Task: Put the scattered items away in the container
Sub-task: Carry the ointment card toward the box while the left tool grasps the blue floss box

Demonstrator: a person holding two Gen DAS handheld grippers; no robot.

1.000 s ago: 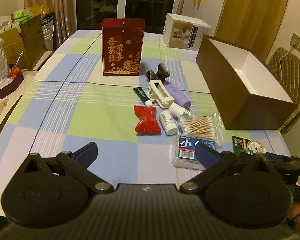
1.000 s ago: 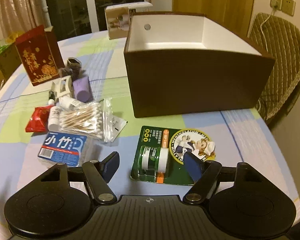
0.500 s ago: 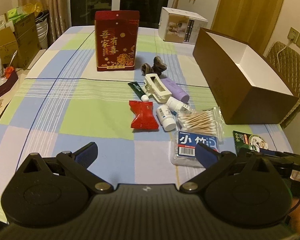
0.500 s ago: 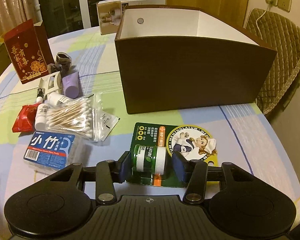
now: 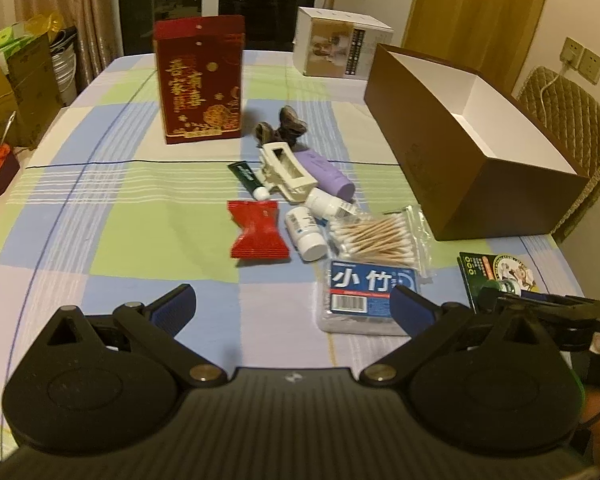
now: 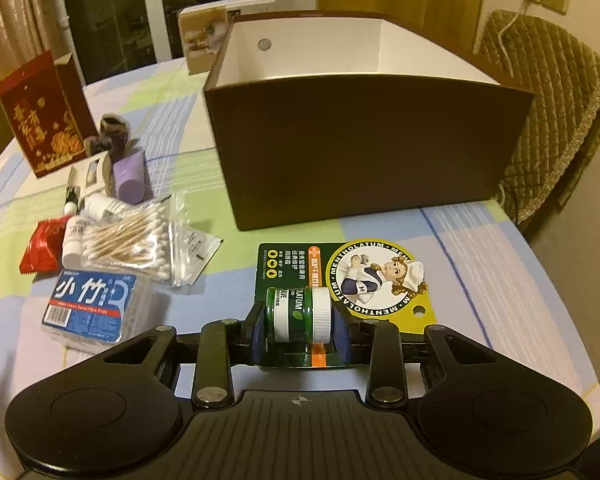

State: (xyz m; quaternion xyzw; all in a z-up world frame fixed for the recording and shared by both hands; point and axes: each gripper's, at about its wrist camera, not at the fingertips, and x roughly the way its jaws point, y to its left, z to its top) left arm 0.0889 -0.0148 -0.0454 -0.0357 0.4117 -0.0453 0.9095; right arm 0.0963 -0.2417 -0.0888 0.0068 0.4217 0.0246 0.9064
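Closing on the Mentholatum jar (image 6: 299, 314) in its blister card, the right tongs (image 6: 299, 330) press their blue pads against base and white cap, the jar's long axis lying crosswise from nine to three o'clock, with the brown container (image 6: 364, 140) at twelve o'clock beyond it on the worktop (image 6: 480, 248). A second ago these tongs stood wide around the card. The left tongs (image 5: 292, 304) hang released, the blue floss-pick box (image 5: 366, 292) at one o'clock.
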